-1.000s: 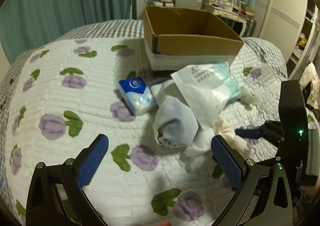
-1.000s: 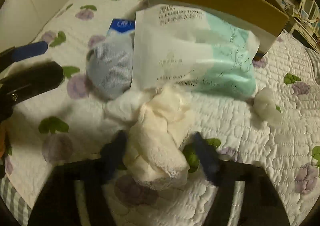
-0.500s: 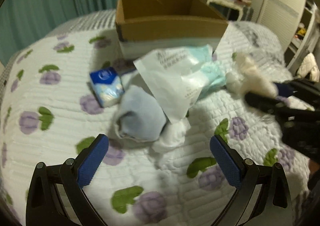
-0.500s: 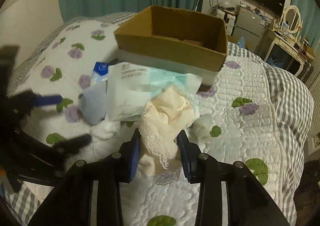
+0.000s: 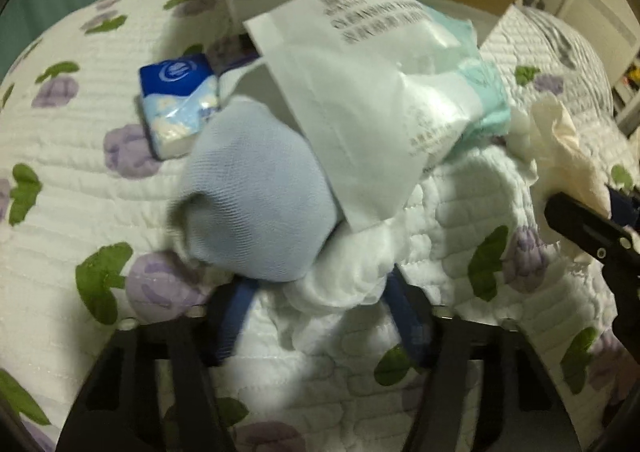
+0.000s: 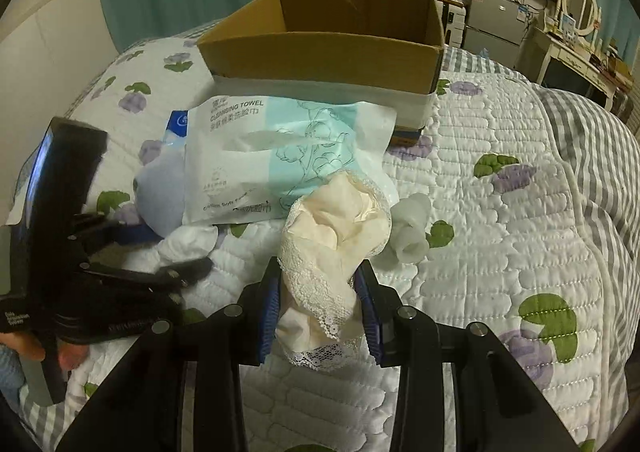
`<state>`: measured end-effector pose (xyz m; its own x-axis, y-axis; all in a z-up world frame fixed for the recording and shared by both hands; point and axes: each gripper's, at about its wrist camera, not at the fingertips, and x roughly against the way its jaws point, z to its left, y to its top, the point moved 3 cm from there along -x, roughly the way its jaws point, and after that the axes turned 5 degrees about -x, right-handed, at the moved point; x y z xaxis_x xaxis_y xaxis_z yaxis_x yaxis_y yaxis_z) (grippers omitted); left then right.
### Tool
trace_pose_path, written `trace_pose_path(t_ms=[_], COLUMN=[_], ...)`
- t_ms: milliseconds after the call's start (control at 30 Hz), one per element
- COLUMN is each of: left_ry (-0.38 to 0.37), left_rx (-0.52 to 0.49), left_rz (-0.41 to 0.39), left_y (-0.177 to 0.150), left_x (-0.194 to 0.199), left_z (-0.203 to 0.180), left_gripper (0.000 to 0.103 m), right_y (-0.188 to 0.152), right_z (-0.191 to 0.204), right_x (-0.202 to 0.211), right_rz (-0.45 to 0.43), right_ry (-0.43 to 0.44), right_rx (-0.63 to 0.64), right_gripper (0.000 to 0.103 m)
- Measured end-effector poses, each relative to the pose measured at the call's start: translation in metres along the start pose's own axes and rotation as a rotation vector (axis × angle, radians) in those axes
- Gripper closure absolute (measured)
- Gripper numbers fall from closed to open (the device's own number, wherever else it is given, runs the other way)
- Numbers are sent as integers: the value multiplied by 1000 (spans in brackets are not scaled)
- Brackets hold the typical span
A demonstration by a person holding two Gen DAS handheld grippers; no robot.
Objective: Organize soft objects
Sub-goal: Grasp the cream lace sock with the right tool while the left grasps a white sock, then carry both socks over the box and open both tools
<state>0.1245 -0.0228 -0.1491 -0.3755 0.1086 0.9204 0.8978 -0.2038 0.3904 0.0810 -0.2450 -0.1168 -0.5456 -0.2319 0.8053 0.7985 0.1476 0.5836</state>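
My right gripper [image 6: 320,308] is shut on a cream lace cloth [image 6: 336,240] and holds it above the bed. My left gripper [image 5: 320,316] is low on the quilt, its jaws partly closed around a white sock [image 5: 352,272] under a light blue sock [image 5: 256,204]; I cannot tell whether it grips. A white and teal cleansing towel pack [image 5: 384,92] lies over the socks and shows in the right view [image 6: 280,156]. A blue tissue packet [image 5: 180,104] lies to the left. An open cardboard box [image 6: 328,52] stands behind.
A small white rolled sock [image 6: 408,228] lies on the floral quilt [image 6: 500,252] right of the lace cloth. A grey checked blanket [image 6: 592,156] covers the right of the bed. Teal curtains, a dresser and a mirror stand at the back.
My left gripper has moved forward and down to the sock pile and its jaws have narrowed around the white sock. My right gripper has lifted the lace cloth off the pile.
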Motion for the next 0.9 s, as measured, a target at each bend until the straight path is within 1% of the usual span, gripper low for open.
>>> trace_pose_path(t_ms=[33, 67, 100, 133, 167, 233, 300, 367, 500, 633, 667, 767, 900], left_ry=[-13, -24, -38, -48, -48, -28, -45, -48, -41, -54, -53, -48, -40], left_rx=[8, 12, 10, 2, -10, -35, -46, -60, -87, -98, -103, -123, -138], left_rz=[1, 3, 10, 16, 17, 5, -4, -22, -86, -185, -208, -300, -381], left_y=[-1, -3, -6, -9, -12, -19, -26, -31, -35, -21, -14, 2, 34], left_x=[2, 3, 5, 9, 12, 21, 33, 46, 80, 126, 133, 170, 198], left_z=[3, 5, 6, 4, 2, 0, -3, -5, -11, -15, -22, -24, -30], left_gripper=[54, 59, 66, 70, 71, 73, 76, 76, 76, 76, 76, 76, 76], right_y=[0, -1, -1, -1, -2, -3, -5, -7, -8, 2, 7, 25, 62], right_z=[-1, -1, -1, -1, -2, -4, -2, 1, 10, 18, 21, 27, 33], right_x=[1, 2, 3, 5, 7, 11, 18, 27, 56, 87, 95, 121, 150], right_rz=[-1, -2, -4, -3, -4, -3, -6, -11, -48, -102, -119, -171, -247], right_ry=[-2, -4, 0, 8, 16, 5, -23, -33, -35, -43, -45, -47, -49], right_rx=[-3, -7, -11, -15, -22, -28, -14, -9, 3, 25, 33, 51, 80], right_gripper=[67, 67, 67, 67, 67, 67, 67, 67, 67, 67, 67, 67, 67])
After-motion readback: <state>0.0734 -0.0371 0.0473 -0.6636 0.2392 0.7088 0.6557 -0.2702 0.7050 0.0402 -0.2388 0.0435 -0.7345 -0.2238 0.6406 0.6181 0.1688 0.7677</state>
